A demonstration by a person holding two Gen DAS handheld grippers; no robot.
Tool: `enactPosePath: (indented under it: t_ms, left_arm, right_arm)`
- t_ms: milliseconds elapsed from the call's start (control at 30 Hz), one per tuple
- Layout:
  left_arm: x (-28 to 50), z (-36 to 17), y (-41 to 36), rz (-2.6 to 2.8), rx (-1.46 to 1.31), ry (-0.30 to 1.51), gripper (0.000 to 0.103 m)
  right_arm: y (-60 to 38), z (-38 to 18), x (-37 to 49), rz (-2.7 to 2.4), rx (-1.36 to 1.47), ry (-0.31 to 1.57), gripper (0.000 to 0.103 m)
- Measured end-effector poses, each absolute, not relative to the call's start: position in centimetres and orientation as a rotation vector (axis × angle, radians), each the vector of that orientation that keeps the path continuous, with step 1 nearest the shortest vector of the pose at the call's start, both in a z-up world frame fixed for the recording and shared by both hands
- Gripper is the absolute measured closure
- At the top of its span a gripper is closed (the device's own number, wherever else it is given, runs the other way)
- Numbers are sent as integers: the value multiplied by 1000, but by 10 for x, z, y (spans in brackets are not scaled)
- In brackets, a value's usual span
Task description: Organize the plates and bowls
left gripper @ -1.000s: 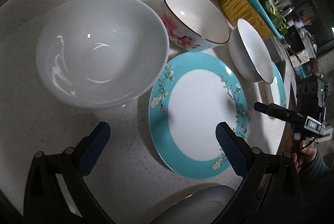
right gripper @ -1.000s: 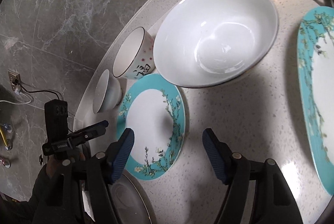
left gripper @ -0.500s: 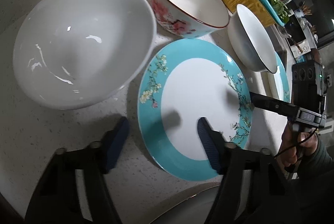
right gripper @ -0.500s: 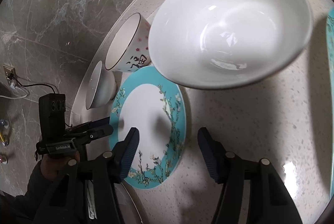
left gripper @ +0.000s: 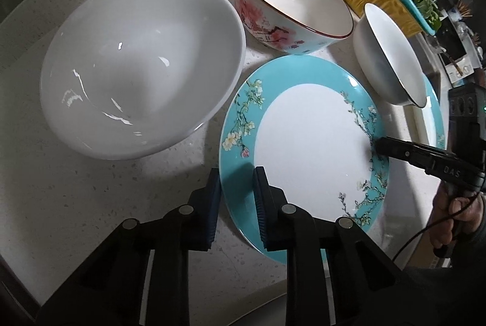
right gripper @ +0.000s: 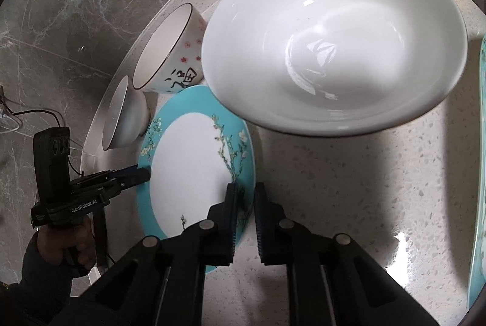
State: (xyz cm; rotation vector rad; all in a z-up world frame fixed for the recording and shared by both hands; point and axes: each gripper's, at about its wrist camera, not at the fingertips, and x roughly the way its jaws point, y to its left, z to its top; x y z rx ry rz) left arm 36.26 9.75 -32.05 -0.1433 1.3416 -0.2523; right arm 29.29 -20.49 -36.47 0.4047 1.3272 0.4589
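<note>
Two tools now clamp opposite edges of one plate. Your left tool (left gripper: 235, 201) has just been closing, and its pads straddle the near rim of the teal-rimmed blossom plate (left gripper: 306, 140), one above the rim and one outside it. Your right tool (right gripper: 244, 219) has just been closing too, and pinches the same plate's far rim over the painted branch; from the left wrist view it shows as a dark finger lying across that edge. A second ago both sets of jaws stood wide above the plate.

That plate lies flat on the speckled table (left gripper: 76, 189), just beside the large white bowl (left gripper: 139, 65), with the pink-blossom bowl (left gripper: 291, 13) and a small white bowl (left gripper: 391, 59) close behind it. A second teal plate (right gripper: 478, 174) waits at the side.

With both rims gripped, you look set to lift. Keep the plate level and clear the large bowl's overhanging rim, which sits very close.
</note>
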Motion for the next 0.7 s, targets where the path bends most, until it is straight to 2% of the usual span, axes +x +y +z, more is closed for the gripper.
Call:
enactPosePath:
  t_ms: [400,700]
  left_arm:
    - [348,-317,96,-280,-175,1329,87]
    - [311,-285,109,-243,-216,1289,88]
  right_arm:
    - [-202,-360,292,401,375,1327,90]
    - [-191,-334,288,444,349,1302,90]
